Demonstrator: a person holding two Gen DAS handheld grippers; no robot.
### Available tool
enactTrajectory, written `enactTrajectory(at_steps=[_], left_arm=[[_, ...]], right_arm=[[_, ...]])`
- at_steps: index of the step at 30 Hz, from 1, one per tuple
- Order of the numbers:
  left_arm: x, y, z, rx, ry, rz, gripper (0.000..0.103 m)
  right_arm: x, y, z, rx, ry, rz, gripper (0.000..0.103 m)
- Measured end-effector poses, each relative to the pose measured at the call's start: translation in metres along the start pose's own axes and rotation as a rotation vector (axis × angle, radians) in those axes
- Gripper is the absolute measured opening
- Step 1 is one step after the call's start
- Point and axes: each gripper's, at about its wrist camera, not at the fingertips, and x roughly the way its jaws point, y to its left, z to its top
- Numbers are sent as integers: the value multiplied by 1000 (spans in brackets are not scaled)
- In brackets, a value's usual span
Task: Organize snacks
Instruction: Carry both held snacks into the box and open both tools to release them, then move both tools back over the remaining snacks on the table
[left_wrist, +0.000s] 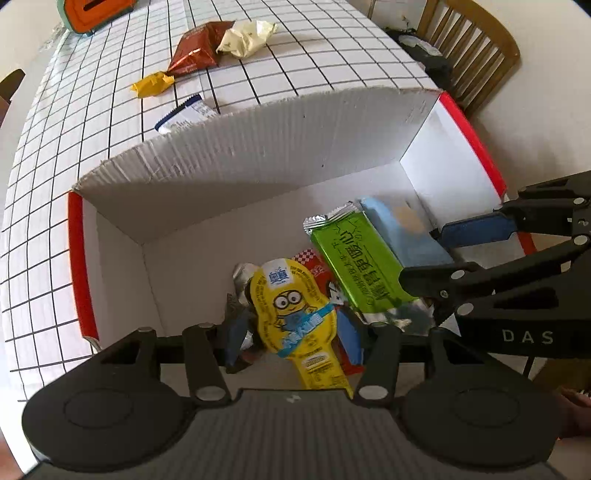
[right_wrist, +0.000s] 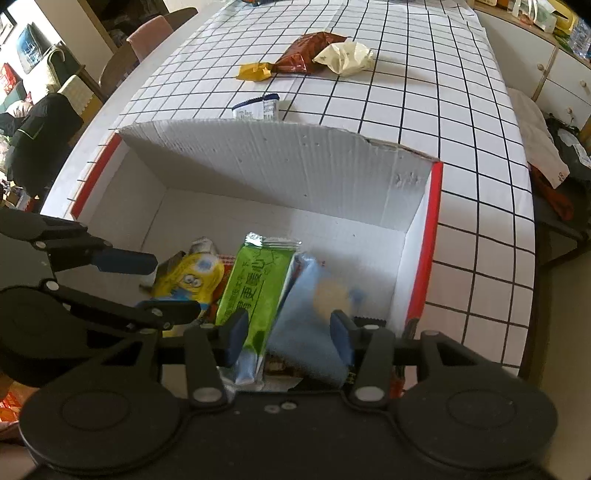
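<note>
Both claws down inside box (left_wrist: 258, 147). Left claw (left_wrist: 295, 341) straddles yellow pouch (left_wrist: 295, 314), long axis 12-to-6; grip unclear. Right claw (right_wrist: 288, 341) straddles blue packet (right_wrist: 314, 314), contact unclear. Loose snacks (right_wrist: 306, 55) on worktop (right_wrist: 461, 110) at 12.

Yellow (left_wrist: 295, 306), green (left_wrist: 360, 266), blue snacks (left_wrist: 399, 232) in white box (left_wrist: 258, 147), 4 packets (left_wrist: 199, 51) on table

A blurred pale-blue snack packet (right_wrist: 314, 325) has unreadable print; a red checkered wrapper (left_wrist: 314, 264) lies mostly buried (under the yellow cartoon pouch (left_wrist: 295, 314)).
</note>
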Motion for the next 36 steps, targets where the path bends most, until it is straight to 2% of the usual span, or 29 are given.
enactTrajectory(at_steps=[9,14,18,22,24,26,30,32,36], left_arm=[[-33,8,3,-47,-79,-46,58],[-52,9,9,-47,-137,-51,59],[-68,13,18,-48,-200,-39,67],[-83,20,28,-58,-263,-37,73],[-88,23,34,-68,-292,-28,79],[-92,28,41,-79,-318,-22,79],[-97,39,52,-102,-346,-9,82],[-97,45,59,-112,-354,-3,82],[-93,59,75,-138,-358,-2,83]], right_arm=[[-31,0,6,14,-72,46,54],[-50,-1,15,6,-128,49,62],[-65,-2,26,4,-170,59,65],[-79,-3,39,3,-223,53,78],[-84,-6,47,6,-244,49,79],[-88,-8,55,13,-264,48,82],[-93,-9,72,18,-291,42,84],[-94,-11,81,29,-309,44,93],[-92,-16,100,52,-320,40,94]])
